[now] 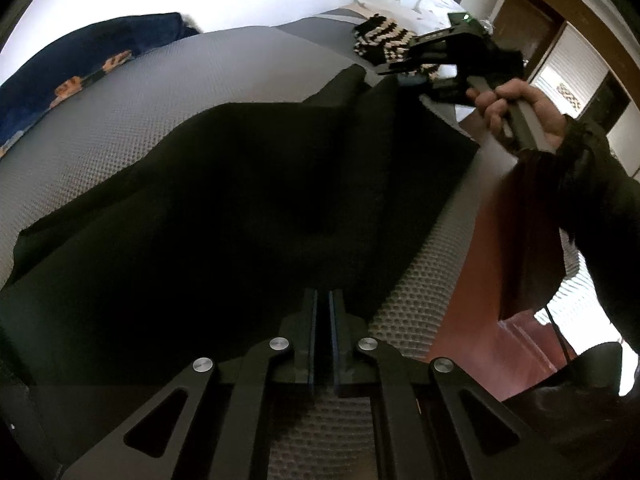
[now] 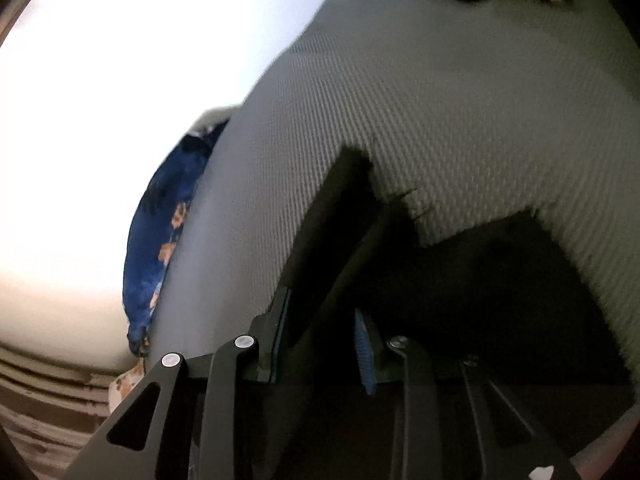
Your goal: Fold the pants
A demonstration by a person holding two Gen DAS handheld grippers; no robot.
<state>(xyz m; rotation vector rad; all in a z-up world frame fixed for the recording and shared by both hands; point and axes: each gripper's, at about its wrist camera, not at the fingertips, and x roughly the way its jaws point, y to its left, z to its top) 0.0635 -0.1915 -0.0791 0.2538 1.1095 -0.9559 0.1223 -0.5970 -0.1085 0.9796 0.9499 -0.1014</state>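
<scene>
Pants [image 1: 224,200] lie spread dark across the grey mesh-covered bed [image 1: 168,76], both grippers closing on the near edge for a fold.

Left gripper [image 1: 322,308] sits at the near hem with its blue-lined pads pressed almost together; dark cloth appears to be pinched between them, though the fabric is too black there to be sure. Right gripper [image 2: 320,320], seen at the far right from the left camera and held by a hand [image 1: 516,108], has its pads drawn in around a raised ridge of the pants [image 2: 460,288], seemingly nipping it. Judging by this, the step in hand is the grasp before the first fold. Next, both hands need to lift together and carry the near edge toward the far side, keeping the cloth taut and clear of the striped garment [image 1: 384,40] at the far right.
</scene>
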